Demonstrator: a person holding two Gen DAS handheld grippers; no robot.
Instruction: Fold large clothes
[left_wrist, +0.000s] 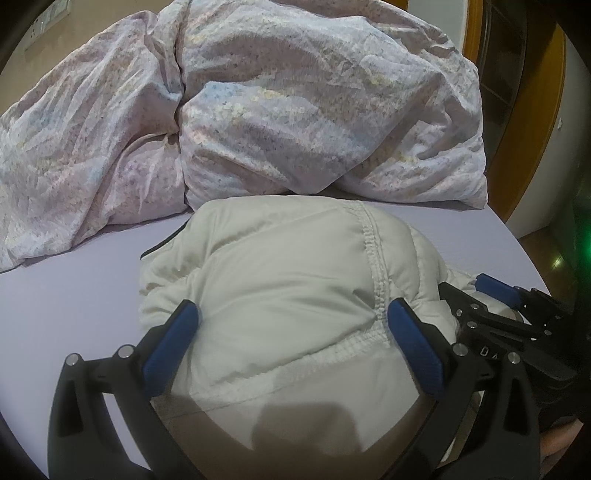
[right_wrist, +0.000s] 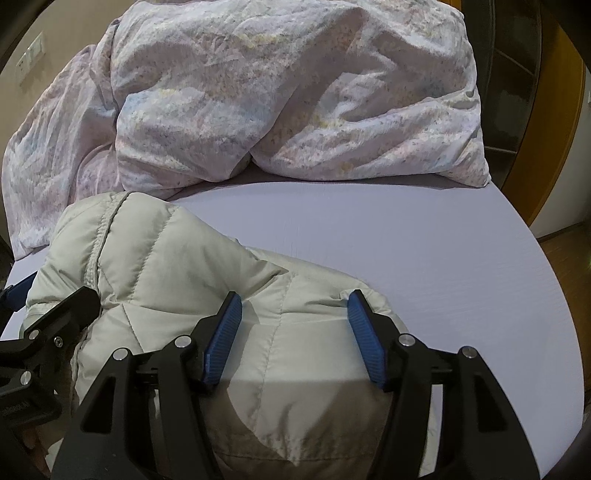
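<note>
puffy white jacket (left_wrist: 288, 280) on bed (right_wrist: 406, 240): soft, light, slippery; take the hem edge. left claw (left_wrist: 291, 314) and right claw (right_wrist: 293, 306) open, gripping nothing.

Little lettering, none fully legible
White characters on the black frame of the right gripper (left_wrist: 495, 295) read roughly "D A" — the rest is cut off; a small white word on the left gripper (right_wrist: 22, 291) body is too blurred to read
</note>
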